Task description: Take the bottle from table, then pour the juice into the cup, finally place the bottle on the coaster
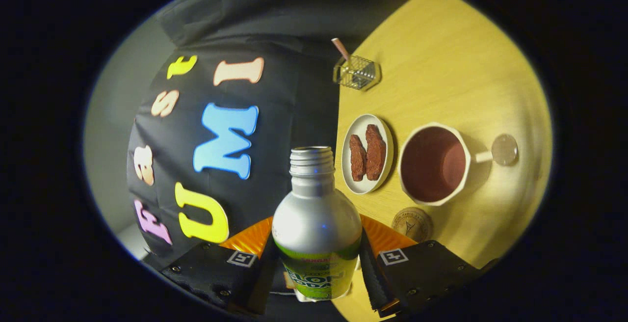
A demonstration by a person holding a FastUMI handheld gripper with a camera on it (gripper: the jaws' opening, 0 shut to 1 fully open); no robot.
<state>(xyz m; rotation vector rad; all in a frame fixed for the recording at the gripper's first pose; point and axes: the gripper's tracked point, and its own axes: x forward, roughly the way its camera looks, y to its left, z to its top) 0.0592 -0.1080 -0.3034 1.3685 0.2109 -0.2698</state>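
My gripper (316, 268) is shut on a silver aluminium bottle (316, 224) with a green label; both fingers press its sides. The bottle's threaded mouth is uncapped, and the whole view is rolled sideways, so the bottle is held tilted above the table. Beyond the right finger (417, 268) stands a white faceted cup (434, 163) with a dark reddish inside and a handle. A round brown coaster (412, 224) lies on the wood just ahead of the right finger, next to the cup.
A small white oval dish (387, 138) holding two reddish-brown pieces sits between the bottle's neck and the cup. Farther off, a wire basket (357, 72) with a striped straw stands near the edge of the yellow wooden table (456, 67). The booth's black cloth wall lies behind the bottle.
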